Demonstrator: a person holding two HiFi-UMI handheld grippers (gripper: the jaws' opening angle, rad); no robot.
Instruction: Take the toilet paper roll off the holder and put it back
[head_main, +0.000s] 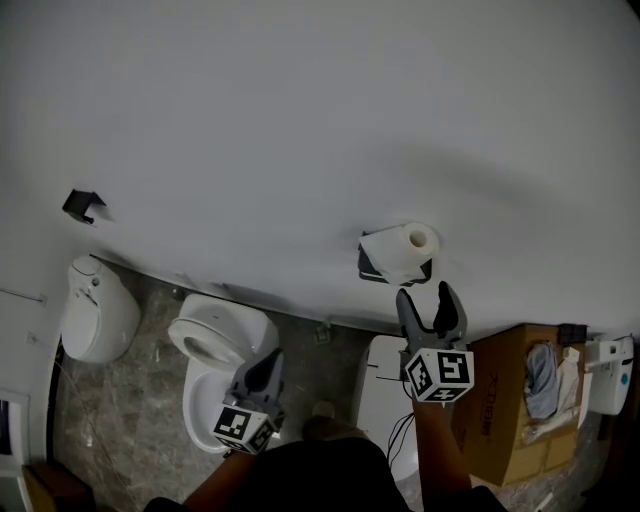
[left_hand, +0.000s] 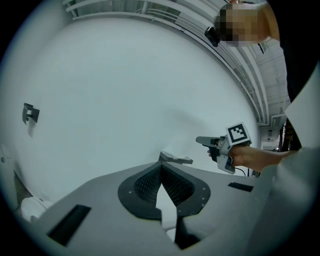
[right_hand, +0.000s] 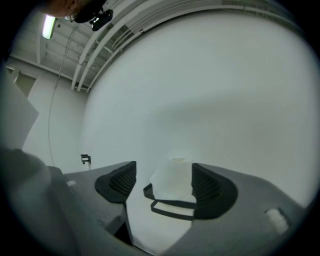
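A white toilet paper roll (head_main: 408, 245) sits on a black holder (head_main: 372, 268) fixed to the white wall. My right gripper (head_main: 432, 303) is just below and in front of it, open, with nothing between its fingers. In the right gripper view the roll (right_hand: 172, 181) and the holder's black frame (right_hand: 170, 209) show ahead between the spread jaws of the right gripper (right_hand: 164, 170), and the pads are clear of the roll. My left gripper (head_main: 262, 372) hangs lower, to the left, over the toilet. Its fingertips meet and hold nothing (left_hand: 161, 169). The right gripper (left_hand: 204, 141) also shows in the left gripper view.
A white toilet (head_main: 215, 345) stands below the left gripper, with a white rounded bin (head_main: 95, 310) further left. A cardboard box (head_main: 505, 400) holding cloth and paper is at the right. A small black bracket (head_main: 83, 205) hangs on the wall at the left.
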